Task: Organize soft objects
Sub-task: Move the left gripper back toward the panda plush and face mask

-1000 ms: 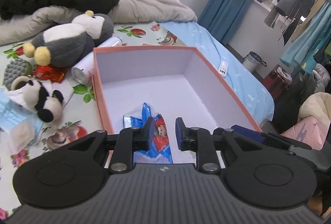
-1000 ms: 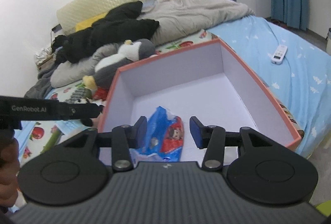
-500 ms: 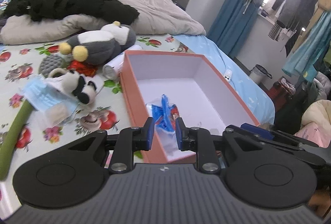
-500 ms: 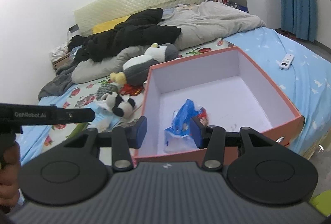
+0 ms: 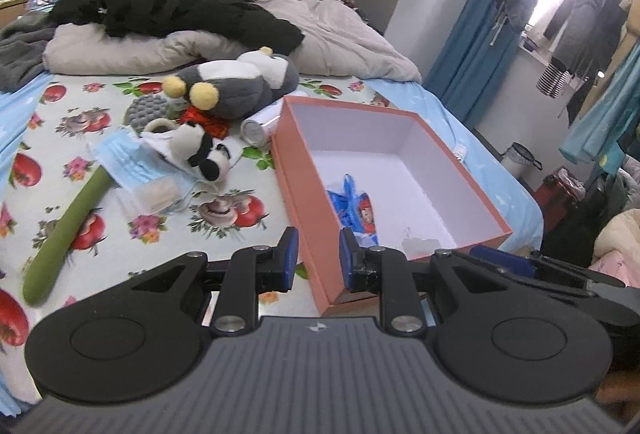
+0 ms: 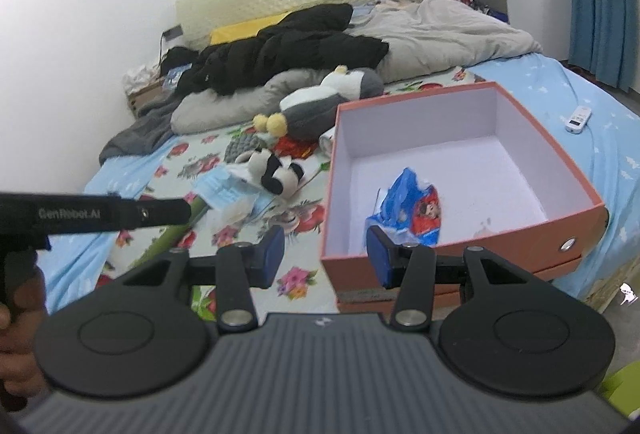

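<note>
Left gripper [image 5: 314, 260] held level above the near corner of the box [image 5: 304, 193], aimed forward along the bed [image 5: 48, 121], fingers a little apart, nothing between. Right gripper [image 6: 325, 258] just to its right, likewise level, raised over the box's near wall, fingers wide apart, empty. Both clear of the box, touching nothing.

Blue packet [image 6: 408, 209] lying inside the box, near the front left corner, against the white floor. Panda [image 5: 200, 153] on the bed just left of the box, resting on a mask [image 5: 124, 161]. Penguin [image 5: 236, 85] farther back, beside the far left corner, on its back. Green tube [image 5: 68, 226] at left, well apart from the box. Can [image 5: 260, 123] touching the box's far left wall.
</note>
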Demonstrator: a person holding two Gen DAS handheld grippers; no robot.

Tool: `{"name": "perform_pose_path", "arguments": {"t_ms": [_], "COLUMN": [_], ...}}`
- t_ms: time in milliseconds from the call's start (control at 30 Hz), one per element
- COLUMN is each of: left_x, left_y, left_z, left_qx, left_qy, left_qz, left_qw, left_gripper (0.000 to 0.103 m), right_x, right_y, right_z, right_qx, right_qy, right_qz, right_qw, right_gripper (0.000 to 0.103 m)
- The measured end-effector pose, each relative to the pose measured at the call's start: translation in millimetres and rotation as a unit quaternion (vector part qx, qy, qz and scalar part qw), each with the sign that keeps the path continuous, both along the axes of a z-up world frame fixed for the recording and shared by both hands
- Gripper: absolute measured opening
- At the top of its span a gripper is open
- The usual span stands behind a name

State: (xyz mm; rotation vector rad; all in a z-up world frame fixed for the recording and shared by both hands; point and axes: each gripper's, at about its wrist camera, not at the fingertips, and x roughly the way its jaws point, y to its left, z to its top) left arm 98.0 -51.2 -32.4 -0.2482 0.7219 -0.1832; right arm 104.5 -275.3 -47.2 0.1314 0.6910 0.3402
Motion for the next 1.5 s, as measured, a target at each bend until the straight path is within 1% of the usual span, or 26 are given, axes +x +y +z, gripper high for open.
{"name": "perform_pose_path", "arguments": {"t_ms": [233,467,633,733,1000,1267,1467,1500], "left_x": [-22.9,-43.8,-51.0,-49.1,-26.5,19.7,50.0,55.5], "left_y": [16.4,38.2,57.1,66.1,92.3,118.0,133.1,135.2], "left_z": [1.5,-3.4,-11.1,-15.6,-36.2,-70.3,-97.7,-102.4], "left_qx": [0.0,0.001,-0.013,-0.012,-0.014,-0.017,-0.019,-0.018], "left_qy": [-0.005,-0.002,0.005,0.009,0.027,0.048,0.065,0.069], "left_qz": [0.017,0.046,0.071,0.081,0.097,0.12,0.13,0.131], "left_qw": [0.9998,0.9989,0.9974,0.9966,0.9948,0.9914,0.9891,0.9888], "left_gripper": [0.026,0.026,0.026,0.026,0.026,0.026,0.026,0.028], "right_x": [-11.7,-19.8,-14.8,-9.1,16.3,60.4,97.0,102.4], "right_y": [19.2,39.0,52.5,60.8,79.4,96.4,107.4,109.1], "right_z": [-0.6,-1.2,-8.6,-12.9,-24.2,-38.6,-52.3,-54.5], "right_qx": [-0.001,0.003,0.003,0.003,0.005,0.011,0.009,0.008], "right_qy": [0.003,-0.001,0.014,0.02,0.027,0.036,0.052,0.056], "right_qz": [0.027,0.052,0.072,0.077,0.085,0.102,0.102,0.101], "right_qw": [1.0,0.999,0.997,0.997,0.996,0.994,0.993,0.993], "right_gripper": [0.049,0.049,0.049,0.049,0.049,0.049,0.049,0.049]}}
